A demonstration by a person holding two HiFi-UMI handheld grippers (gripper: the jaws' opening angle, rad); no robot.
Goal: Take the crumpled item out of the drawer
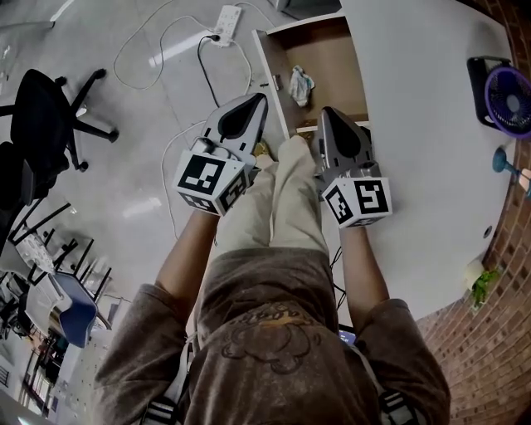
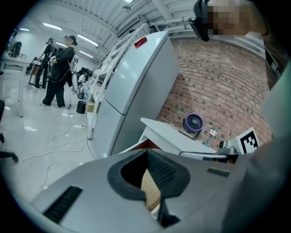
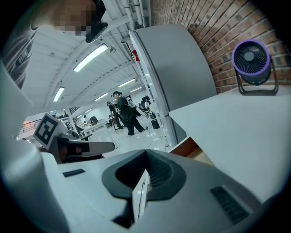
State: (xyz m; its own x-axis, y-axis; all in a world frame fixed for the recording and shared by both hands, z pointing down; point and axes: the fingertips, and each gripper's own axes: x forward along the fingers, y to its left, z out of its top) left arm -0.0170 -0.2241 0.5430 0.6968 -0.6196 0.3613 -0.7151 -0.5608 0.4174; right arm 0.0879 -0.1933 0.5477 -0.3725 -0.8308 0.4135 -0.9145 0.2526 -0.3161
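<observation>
- Drawer [image 1: 332, 51] stands pulled out from the white table [image 1: 431, 141]; brown bottom mostly bare.
- Crumpled item [image 1: 301, 85], pale and bunched, lies on the drawer bottom close to the left side wall. Nothing touches it.
- Left gripper [image 1: 260, 100] points toward the drawer, tip just outside the left wall and above the floor, near the item but apart from it. In the left gripper view the jaws meet at the tips, with nothing caught between them.
- Right gripper [image 1: 325, 111] is over the near end of the drawer beside the table edge, short of the item. Its jaws are closed together and empty.
- The two grippers sit side by side, with the person's legs between them.
- Purple fan [image 1: 508, 98] stands on the far right of the table.
- Black office chair [image 1: 46, 116] is on the floor to the left; power strip [image 1: 226, 22] and loose cables lie beyond the drawer.
</observation>
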